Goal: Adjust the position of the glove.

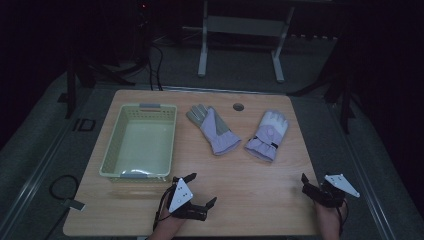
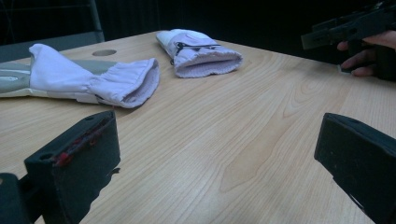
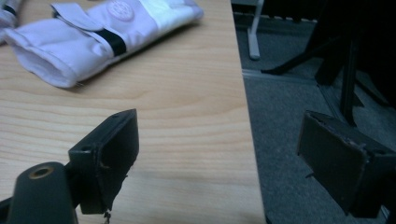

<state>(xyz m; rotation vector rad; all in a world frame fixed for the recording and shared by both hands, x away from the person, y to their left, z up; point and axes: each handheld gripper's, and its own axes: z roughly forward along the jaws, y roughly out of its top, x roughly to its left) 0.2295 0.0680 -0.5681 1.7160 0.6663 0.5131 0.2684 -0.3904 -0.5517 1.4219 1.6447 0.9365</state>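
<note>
Two lilac and white winter gloves lie on the wooden table (image 1: 250,175). One glove (image 1: 212,127) (image 2: 93,79) lies palm up near the middle, its grey palm showing. The other glove (image 1: 268,135) (image 2: 201,56) (image 3: 93,32) lies to its right, with a black strap across the cuff. My left gripper (image 1: 202,189) (image 2: 215,158) is near the front edge, open, with bare table between its jaws. My right gripper (image 1: 317,187) (image 3: 224,154) is open at the table's front right corner. One jaw hangs over the wood, the other over the floor.
A pale yellow plastic basket (image 1: 112,145) stands empty at the table's left side. A round cable hole (image 1: 238,106) sits near the far edge. Beyond the table stands a white metal frame (image 1: 240,30). A cable (image 1: 62,187) loops on the grey floor at left.
</note>
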